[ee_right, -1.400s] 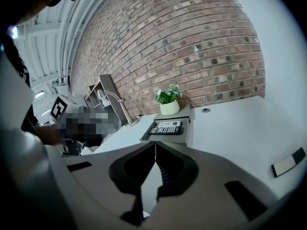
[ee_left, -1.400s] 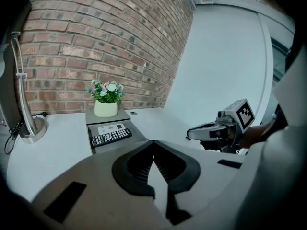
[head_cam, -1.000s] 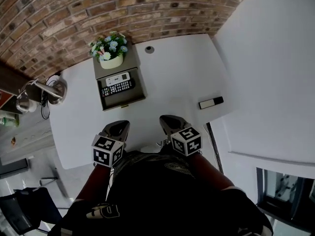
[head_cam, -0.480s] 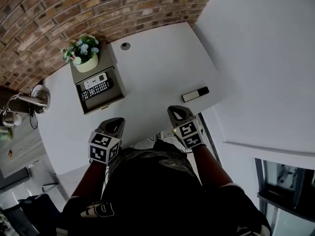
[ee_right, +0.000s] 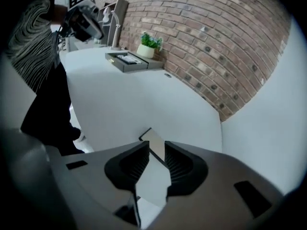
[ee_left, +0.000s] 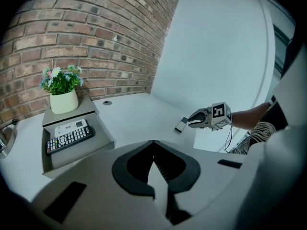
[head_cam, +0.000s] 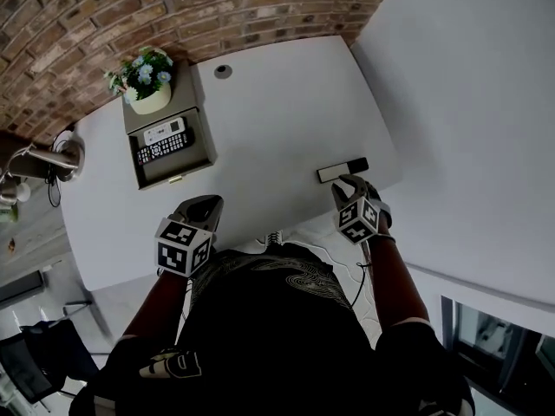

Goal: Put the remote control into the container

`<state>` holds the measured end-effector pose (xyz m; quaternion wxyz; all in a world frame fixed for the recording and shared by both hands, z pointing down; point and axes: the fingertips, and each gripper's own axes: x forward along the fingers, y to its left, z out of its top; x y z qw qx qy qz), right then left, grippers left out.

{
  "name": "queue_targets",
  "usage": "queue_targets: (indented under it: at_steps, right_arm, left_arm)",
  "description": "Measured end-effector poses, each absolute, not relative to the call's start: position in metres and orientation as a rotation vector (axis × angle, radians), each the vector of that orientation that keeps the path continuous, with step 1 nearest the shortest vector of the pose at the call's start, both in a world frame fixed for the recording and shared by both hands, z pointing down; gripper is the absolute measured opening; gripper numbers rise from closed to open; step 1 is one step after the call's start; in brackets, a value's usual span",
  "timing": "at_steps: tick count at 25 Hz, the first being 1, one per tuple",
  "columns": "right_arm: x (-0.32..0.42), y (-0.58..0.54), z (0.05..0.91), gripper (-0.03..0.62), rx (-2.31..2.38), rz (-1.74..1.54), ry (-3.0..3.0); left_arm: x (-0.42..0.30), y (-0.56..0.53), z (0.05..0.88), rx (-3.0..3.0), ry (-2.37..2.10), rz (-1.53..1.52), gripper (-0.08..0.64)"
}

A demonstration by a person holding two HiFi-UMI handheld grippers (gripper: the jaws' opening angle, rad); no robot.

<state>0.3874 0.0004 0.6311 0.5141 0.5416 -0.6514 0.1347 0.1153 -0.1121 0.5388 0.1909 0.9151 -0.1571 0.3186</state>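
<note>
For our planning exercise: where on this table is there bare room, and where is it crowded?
Bare: the wide middle of the table between the container and the remote control by the right edge. Crowded: the container, holding two remotes and bearing a flower pot.

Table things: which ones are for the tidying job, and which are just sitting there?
For the job: loose remote control, grey container.
Just sitting there: flower pot, white remote and black remote, both already in the container.
</note>
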Motion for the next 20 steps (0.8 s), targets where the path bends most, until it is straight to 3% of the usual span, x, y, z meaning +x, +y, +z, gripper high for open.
queue_targets:
  at_steps: [9,20]
  right_arm:
    - [0.465,0.000,0.676,0.225,0.841,0.211,-1.467]
    - [0.475,0.002,0.700,0.225,0.444,0.238,-1.543]
  left_arm:
    - [0.126,-0.113,0.544,2.530,-0.549,0.893,0.005]
    - [0.133,-0.112,0.548,2.481,-0.652,0.876,0.005]
